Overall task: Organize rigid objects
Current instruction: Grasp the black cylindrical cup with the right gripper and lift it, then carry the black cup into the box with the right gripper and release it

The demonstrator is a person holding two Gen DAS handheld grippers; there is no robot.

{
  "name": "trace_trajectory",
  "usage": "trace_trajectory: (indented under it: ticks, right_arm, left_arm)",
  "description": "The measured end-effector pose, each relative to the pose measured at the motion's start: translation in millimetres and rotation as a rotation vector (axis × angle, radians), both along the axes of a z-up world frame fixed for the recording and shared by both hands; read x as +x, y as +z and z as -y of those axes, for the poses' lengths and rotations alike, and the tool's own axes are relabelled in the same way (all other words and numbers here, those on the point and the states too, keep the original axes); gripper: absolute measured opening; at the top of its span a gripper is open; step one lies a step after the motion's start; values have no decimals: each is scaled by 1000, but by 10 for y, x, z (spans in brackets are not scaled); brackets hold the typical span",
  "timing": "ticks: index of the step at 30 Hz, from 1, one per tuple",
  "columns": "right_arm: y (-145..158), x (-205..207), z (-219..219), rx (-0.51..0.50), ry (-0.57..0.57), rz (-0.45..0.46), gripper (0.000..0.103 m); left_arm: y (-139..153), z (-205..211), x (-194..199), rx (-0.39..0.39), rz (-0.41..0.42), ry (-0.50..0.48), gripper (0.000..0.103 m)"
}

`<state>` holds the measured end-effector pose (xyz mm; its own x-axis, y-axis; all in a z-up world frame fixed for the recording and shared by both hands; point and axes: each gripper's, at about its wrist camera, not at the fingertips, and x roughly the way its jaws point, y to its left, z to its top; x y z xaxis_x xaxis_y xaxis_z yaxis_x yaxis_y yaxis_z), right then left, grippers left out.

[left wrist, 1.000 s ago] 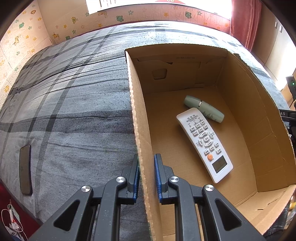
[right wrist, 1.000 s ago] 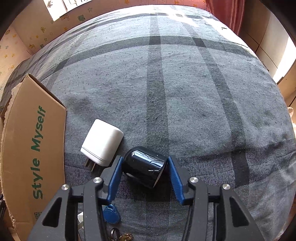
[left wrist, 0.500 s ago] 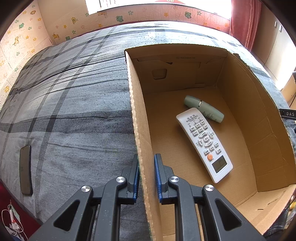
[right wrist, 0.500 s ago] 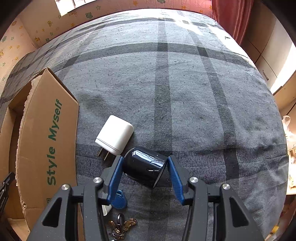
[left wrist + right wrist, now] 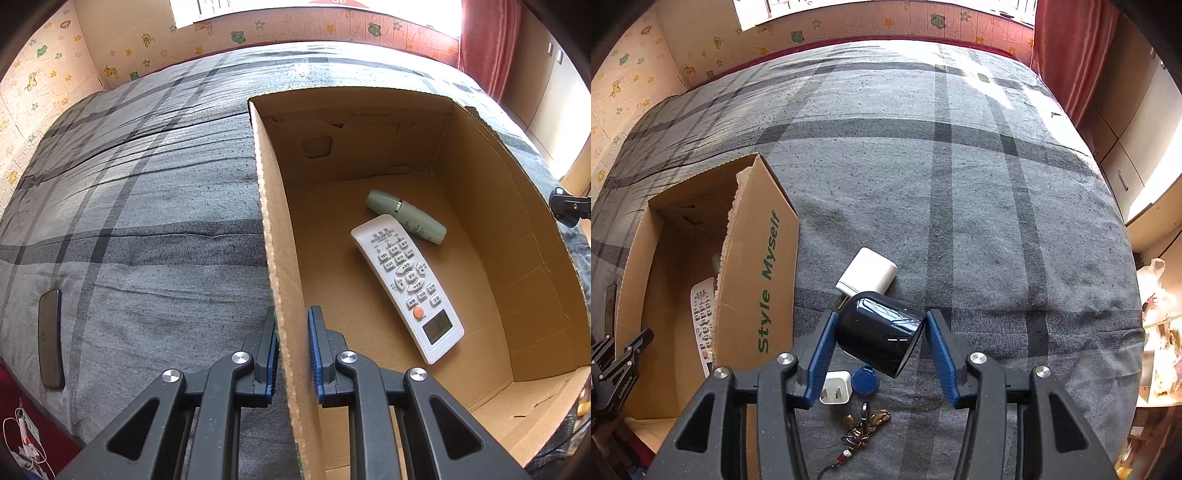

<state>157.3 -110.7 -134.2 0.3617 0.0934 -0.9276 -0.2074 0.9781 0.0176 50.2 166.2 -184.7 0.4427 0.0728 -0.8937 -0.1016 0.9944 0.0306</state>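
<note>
My left gripper [image 5: 291, 321] is shut on the left wall of an open cardboard box [image 5: 280, 236] that stands on a grey plaid bed. Inside the box lie a white remote [image 5: 406, 284] and a pale green tube [image 5: 406, 216]. My right gripper [image 5: 881, 332] is shut on a glossy dark blue cup [image 5: 871, 317], held tilted in the air above the bed, to the right of the box [image 5: 761, 266]. Below the cup on the bed lie a white charger [image 5: 868, 275], a small white plug [image 5: 834, 387], a blue key fob [image 5: 864, 380] and a bunch of keys [image 5: 864, 424].
A dark phone [image 5: 50, 336] lies near the bed's left edge. Red curtains [image 5: 1067, 55] and cupboards stand off the bed's right side. The plaid cover [image 5: 960, 184] stretches flat beyond the small objects. The box's near flap [image 5: 517, 406] lies folded outward.
The right gripper has risen with the dark cup, so the charger, plug, fob, keys and the box's inside have come into view. The left gripper and box have not moved.
</note>
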Motion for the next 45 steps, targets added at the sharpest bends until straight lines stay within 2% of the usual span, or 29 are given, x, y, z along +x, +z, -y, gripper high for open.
trace_trajectory:
  ticks: [10, 22, 37, 45]
  right_arm:
    - [393, -105, -351, 11, 85, 51, 53]
    - [535, -211, -915, 31, 226, 58, 52]
    - [330, -206, -1520, 37, 336, 23, 52]
    - [44, -133, -1770, 6, 352, -18, 53]
  left_arm:
    - [1, 12, 5, 5, 1, -1, 16]
    - [8, 3, 0, 1, 2, 1, 16]
    - [7, -7, -4, -4, 3, 2, 16]
    - [3, -29, -5, -11, 5, 5, 16]
